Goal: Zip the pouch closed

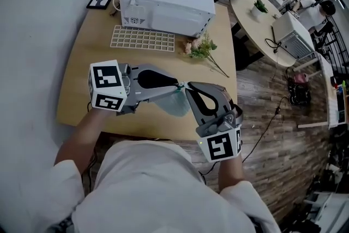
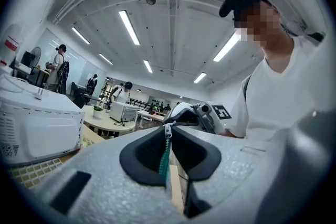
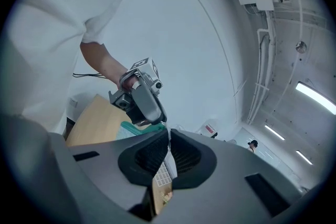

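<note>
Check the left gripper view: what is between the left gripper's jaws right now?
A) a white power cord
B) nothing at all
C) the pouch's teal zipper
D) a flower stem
C: in the left gripper view, the left gripper has its jaws closed together on the teal zipper, which runs up between the dark pads.

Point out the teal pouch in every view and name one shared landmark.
Head view: teal pouch, centre of frame.
Left gripper view: its zipper edge, lower centre, pinched between the jaws.
Right gripper view: just left of centre, above the jaws.
Shared landmark: white grid tray.
</note>
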### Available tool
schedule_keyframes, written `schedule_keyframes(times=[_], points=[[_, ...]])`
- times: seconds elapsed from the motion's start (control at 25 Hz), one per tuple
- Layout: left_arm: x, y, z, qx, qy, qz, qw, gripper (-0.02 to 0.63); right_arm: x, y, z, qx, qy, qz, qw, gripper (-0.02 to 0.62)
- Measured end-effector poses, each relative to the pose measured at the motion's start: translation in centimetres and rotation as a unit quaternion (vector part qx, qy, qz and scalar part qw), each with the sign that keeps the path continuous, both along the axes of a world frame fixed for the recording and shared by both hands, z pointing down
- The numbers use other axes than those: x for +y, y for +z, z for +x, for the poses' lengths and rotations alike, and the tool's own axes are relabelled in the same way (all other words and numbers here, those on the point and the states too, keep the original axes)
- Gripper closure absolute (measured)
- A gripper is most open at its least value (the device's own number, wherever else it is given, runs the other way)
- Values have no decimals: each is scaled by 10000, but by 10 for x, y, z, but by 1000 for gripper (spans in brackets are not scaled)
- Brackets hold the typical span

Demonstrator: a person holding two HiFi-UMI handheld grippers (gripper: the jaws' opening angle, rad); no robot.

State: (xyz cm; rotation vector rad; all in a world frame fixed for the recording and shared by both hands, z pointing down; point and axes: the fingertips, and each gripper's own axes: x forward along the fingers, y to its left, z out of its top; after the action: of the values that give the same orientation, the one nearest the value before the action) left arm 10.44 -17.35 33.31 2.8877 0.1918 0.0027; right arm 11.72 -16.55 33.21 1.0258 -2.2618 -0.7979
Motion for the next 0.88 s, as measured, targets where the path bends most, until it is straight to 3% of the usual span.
schedule_keyframes(times=[0.2, 0.4, 0.88], points=[[2, -2, 0, 45, 55, -83, 9999, 561, 2, -6, 1, -202, 28, 39, 9998, 577], [2, -7, -8, 191, 83, -180, 9996, 563, -1, -23, 0, -734, 19, 89, 9973, 578], [-14, -5, -25, 72, -301, 101, 9995, 563, -18, -26, -2, -1013, 122, 48, 9948, 577]])
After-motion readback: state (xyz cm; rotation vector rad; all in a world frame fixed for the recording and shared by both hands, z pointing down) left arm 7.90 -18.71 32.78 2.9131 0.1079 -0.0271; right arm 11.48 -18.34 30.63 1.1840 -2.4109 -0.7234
